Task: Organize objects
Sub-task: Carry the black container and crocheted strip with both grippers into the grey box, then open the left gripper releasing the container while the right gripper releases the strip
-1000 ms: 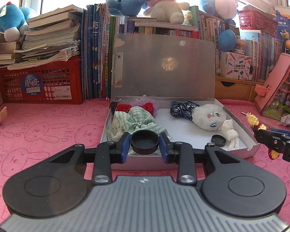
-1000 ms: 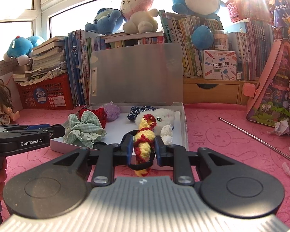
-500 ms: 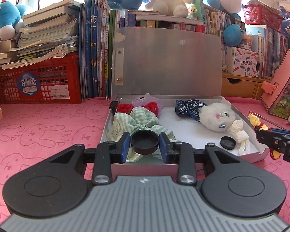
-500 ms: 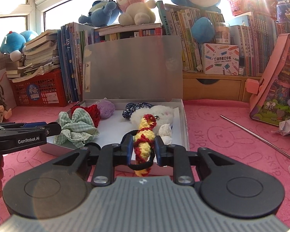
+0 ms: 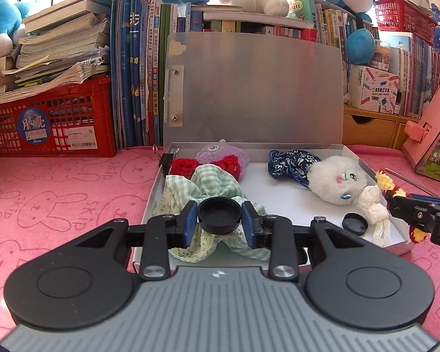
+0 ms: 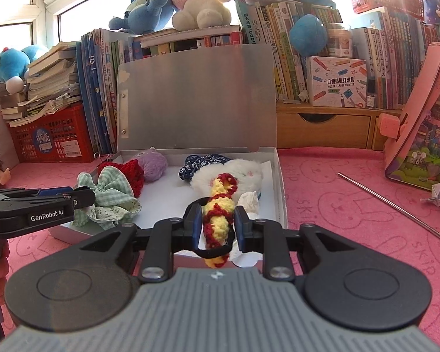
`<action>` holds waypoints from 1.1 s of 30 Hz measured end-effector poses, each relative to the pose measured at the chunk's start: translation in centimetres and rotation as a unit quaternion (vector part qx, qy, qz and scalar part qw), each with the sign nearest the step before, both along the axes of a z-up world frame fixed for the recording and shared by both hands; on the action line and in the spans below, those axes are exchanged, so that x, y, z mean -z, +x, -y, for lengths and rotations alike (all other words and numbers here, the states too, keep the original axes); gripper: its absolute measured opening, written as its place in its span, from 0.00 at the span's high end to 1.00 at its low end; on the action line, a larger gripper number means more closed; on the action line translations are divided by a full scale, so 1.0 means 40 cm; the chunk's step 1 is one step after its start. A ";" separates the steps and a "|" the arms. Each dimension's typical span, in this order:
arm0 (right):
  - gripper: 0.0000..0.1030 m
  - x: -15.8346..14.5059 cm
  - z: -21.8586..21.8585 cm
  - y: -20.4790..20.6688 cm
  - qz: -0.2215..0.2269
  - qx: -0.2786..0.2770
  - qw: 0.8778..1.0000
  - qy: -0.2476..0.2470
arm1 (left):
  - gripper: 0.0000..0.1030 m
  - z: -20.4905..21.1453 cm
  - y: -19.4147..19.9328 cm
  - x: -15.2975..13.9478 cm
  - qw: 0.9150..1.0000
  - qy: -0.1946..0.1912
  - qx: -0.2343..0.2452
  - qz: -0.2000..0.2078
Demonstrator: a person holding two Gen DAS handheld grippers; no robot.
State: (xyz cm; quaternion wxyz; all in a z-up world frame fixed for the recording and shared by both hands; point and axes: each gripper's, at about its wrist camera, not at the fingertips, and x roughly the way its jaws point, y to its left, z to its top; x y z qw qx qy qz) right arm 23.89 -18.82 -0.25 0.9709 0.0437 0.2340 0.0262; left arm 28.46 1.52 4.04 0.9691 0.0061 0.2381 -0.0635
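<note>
While the pink tabletop (image 5: pixel 61 187) spreads out to either side, the open grey box (image 5: pixel 278 202) lies just ahead of both tools, its lid propped upright at the far side against a row of books. Inside it, beyond the left tool (image 5: pixel 219 220), a green checked cloth (image 5: pixel 211 184) is bunched up against the fingers, with a white plush toy (image 5: pixel 334 182) and a second small black cap (image 5: pixel 355 224) off toward the right. That left tool is closed part-way on a black round lid (image 5: pixel 219 215), held flat between its blue pads just above the cloth. The right tool (image 6: pixel 217 226), at the box's near right corner, is pinched narrowly on a yellow-and-red crocheted piece (image 6: pixel 220 214) that pokes forward over the box floor. The step in hand looks like carrying both items in for placing. Next, each tool probably needs to ease forward to bare floor, lower, and open; the lid may otherwise settle on the cloth and slide.
</note>
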 end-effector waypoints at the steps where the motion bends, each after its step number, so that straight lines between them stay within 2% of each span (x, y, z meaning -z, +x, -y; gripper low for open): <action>1: 0.73 0.000 -0.001 0.004 0.000 -0.002 1.000 0.002 | 0.63 0.002 0.005 0.001 1.000 0.000 0.001 0.000; 26: 0.73 0.026 -0.029 0.099 -0.014 -0.015 1.000 0.011 | 0.63 0.039 0.114 0.030 1.000 0.008 0.014 0.000; 33: 0.73 0.057 -0.019 0.118 -0.031 -0.008 0.999 0.023 | 0.63 0.042 0.122 0.046 1.000 0.006 0.014 -0.004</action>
